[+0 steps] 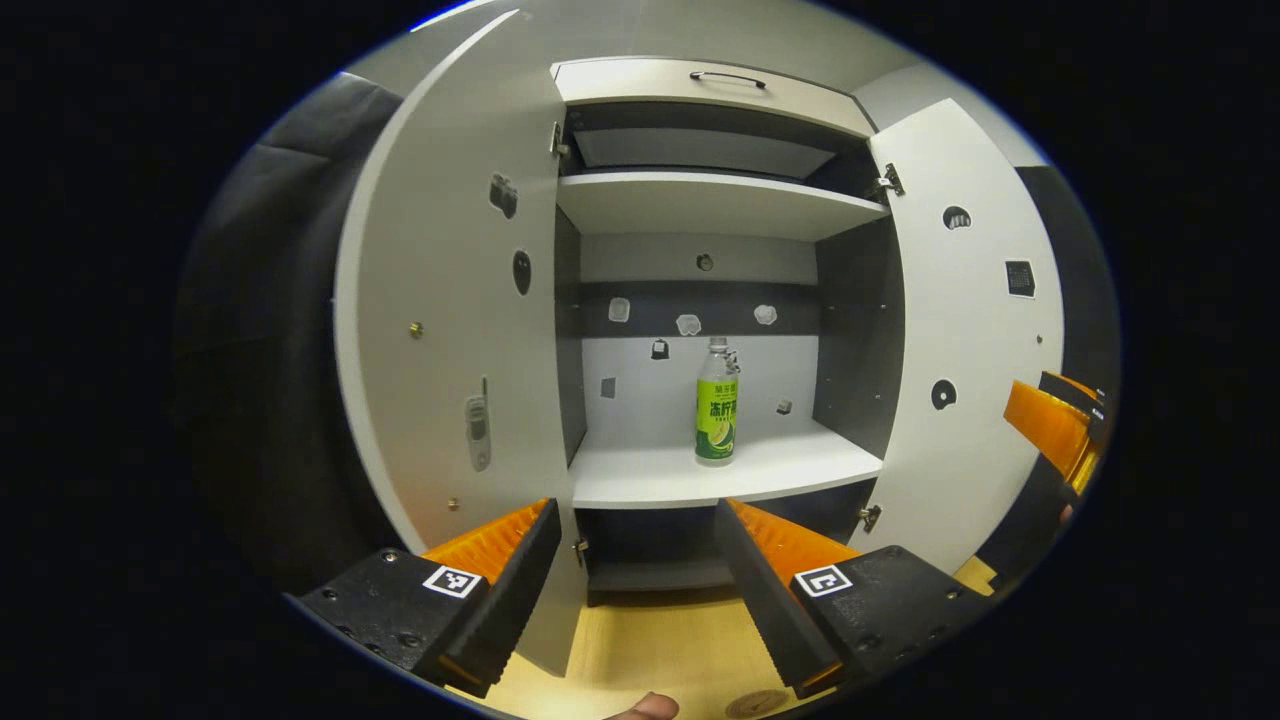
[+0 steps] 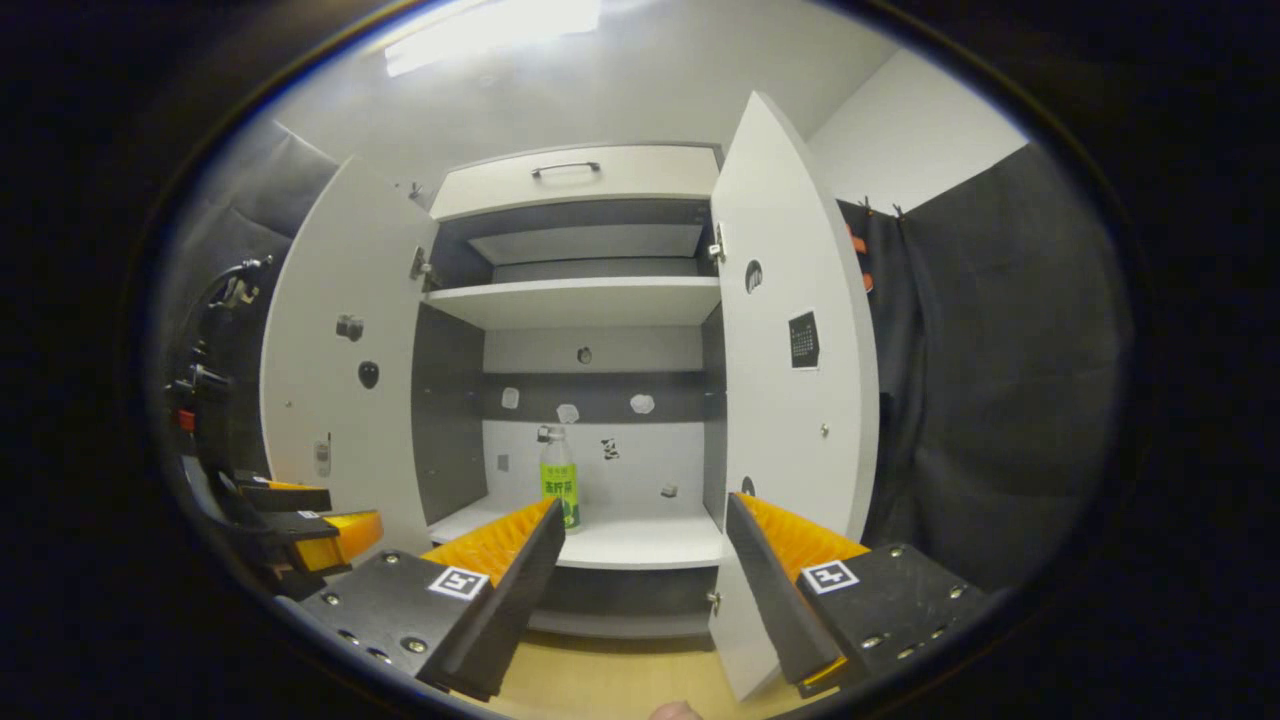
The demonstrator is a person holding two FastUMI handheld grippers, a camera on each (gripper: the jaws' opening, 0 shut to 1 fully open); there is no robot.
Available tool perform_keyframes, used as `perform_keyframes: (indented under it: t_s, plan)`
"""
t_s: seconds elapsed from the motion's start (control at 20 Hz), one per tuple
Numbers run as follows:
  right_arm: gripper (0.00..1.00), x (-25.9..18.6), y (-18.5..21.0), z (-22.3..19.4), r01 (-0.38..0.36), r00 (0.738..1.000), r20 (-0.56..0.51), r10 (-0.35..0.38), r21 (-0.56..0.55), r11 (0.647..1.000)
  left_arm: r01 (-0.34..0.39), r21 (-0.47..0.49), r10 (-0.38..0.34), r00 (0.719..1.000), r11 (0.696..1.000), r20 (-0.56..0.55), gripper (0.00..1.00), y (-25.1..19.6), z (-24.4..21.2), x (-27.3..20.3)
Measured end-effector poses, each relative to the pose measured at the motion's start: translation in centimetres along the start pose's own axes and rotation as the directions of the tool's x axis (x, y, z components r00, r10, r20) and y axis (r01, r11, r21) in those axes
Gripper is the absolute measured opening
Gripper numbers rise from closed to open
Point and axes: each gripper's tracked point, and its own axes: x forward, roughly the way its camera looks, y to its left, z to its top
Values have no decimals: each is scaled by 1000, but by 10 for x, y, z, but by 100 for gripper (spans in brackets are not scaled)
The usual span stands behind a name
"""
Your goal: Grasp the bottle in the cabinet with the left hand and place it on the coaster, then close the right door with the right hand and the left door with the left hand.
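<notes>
A clear bottle with a green label [image 1: 716, 403] stands upright on the middle shelf [image 1: 640, 475] of a white cabinet with both doors swung wide. My left gripper [image 1: 640, 545] is open, well short of the shelf and aimed just left of the bottle. In the right gripper view the same bottle [image 2: 559, 485] stands left of centre on the shelf, and my right gripper [image 2: 640, 545] is open beside the right door [image 2: 800, 400]. The left gripper [image 2: 300, 520] appears at the far left there. A round coaster [image 1: 757, 704] peeks at the bottom edge on the wooden surface.
The left door [image 1: 450, 300] and right door [image 1: 965, 330] carry small stickers and hinges. An upper shelf [image 1: 700, 200] and a top flap with a handle [image 1: 727, 77] sit above. The other gripper [image 1: 1060, 425] shows at the right edge. A fingertip [image 1: 645, 708] pokes in below.
</notes>
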Motion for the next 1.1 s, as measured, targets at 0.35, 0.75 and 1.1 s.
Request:
perform_keyframes:
  t_s: [0.35, 0.75, 1.1]
  plan:
    - [98, 14, -14, -1, 43, 999, -12, -43, 11, 999, 59, 5, -59, 998, 998, 8, 98, -25, 6, 55]
    - [98, 12, -12, -11, 63, 998, -21, -63, -23, 998, 95, 11, -96, 995, 995, 24, 98, -40, 12, 144]
    - [98, 15, -7, -24, 67, 997, -44, -70, -60, 996, 157, -11, -156, 987, 988, 20, 98, -64, 10, 226]
